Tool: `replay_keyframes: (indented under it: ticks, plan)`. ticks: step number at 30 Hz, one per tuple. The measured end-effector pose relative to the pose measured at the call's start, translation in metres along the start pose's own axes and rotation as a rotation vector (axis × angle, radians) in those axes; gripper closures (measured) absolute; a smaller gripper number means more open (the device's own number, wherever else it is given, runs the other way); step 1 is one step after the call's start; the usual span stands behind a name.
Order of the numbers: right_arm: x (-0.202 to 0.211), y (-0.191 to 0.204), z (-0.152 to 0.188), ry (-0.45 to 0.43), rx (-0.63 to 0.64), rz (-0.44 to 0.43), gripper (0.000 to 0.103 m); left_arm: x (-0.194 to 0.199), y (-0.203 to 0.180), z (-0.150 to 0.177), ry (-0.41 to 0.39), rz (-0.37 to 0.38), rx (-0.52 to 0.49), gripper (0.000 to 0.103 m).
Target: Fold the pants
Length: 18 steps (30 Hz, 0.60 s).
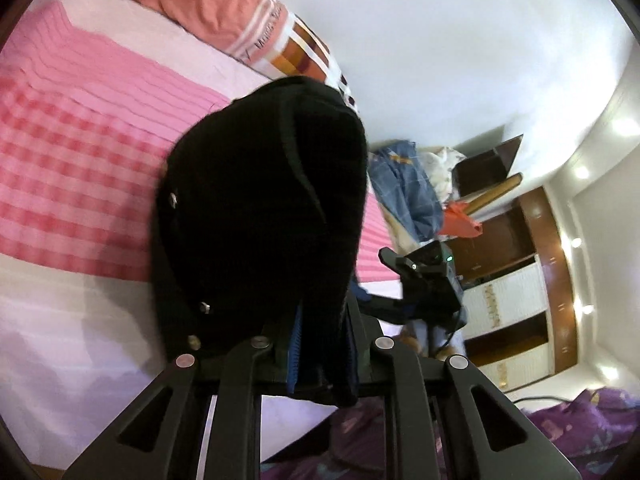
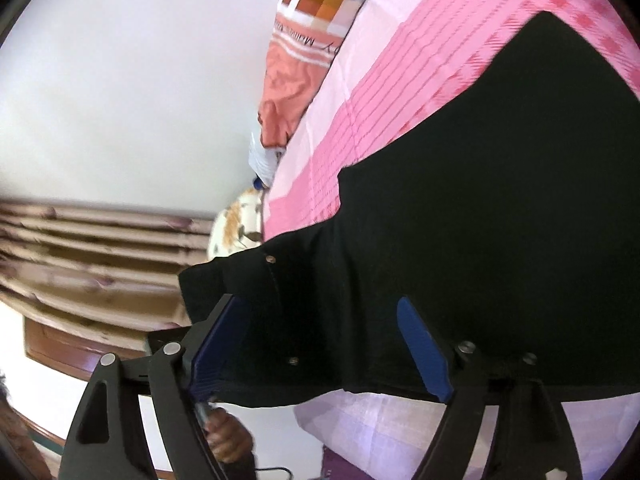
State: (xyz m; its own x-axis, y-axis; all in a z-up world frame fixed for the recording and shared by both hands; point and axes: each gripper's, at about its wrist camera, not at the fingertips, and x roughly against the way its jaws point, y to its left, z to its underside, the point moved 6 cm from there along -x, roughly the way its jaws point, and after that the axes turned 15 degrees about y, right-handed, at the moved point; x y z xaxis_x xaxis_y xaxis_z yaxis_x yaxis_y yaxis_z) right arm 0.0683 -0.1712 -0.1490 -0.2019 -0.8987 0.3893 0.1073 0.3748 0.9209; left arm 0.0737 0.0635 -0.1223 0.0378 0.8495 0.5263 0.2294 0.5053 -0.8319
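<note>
The black pants (image 1: pixel 260 208) hang lifted above the pink bed, bunched in the left wrist view, with metal rivets showing. My left gripper (image 1: pixel 320 356) is shut on the pants' waist edge, its blue pads squeezed against the cloth. In the right wrist view the pants (image 2: pixel 480 220) spread wide across the frame. My right gripper (image 2: pixel 320 344) has its blue fingers (image 2: pixel 424 352) wide apart, with the waist edge of the pants lying between them. The right gripper also shows in the left wrist view (image 1: pixel 424 280), beside the pants.
The bed has a pink striped sheet (image 1: pixel 80 140) and an orange pillow (image 1: pixel 208 4) at the wall. A pile of clothes (image 1: pixel 404 184) and a wooden wardrobe (image 1: pixel 512 280) stand beyond. A purple blanket (image 1: pixel 580 428) lies at the lower right. Curtains (image 2: pixel 80 248) hang at left.
</note>
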Motion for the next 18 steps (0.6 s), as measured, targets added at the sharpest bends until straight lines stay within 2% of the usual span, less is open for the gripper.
replay_keyframes:
  ticks: [4,8,12,16,18]
  plan:
    - [0.019,-0.015,-0.007,-0.007,-0.022,-0.051,0.022,-0.038,-0.013,-0.012,0.018,0.075,0.012,0.085]
    - [0.02,-0.024,-0.018,0.036,-0.032,-0.111,0.016,-0.087,-0.022,-0.022,0.075,0.098,0.015,0.085]
    - [0.004,-0.022,-0.032,0.106,-0.024,-0.155,0.016,-0.126,-0.017,-0.019,0.143,0.09,0.042,0.085]
    - [-0.011,-0.01,-0.042,0.174,0.03,-0.145,0.016,-0.147,-0.012,-0.013,0.185,0.061,0.066,0.085]
    - [-0.018,-0.003,-0.044,0.206,0.073,-0.094,0.016,-0.147,-0.013,-0.013,0.186,0.051,0.065,0.085]
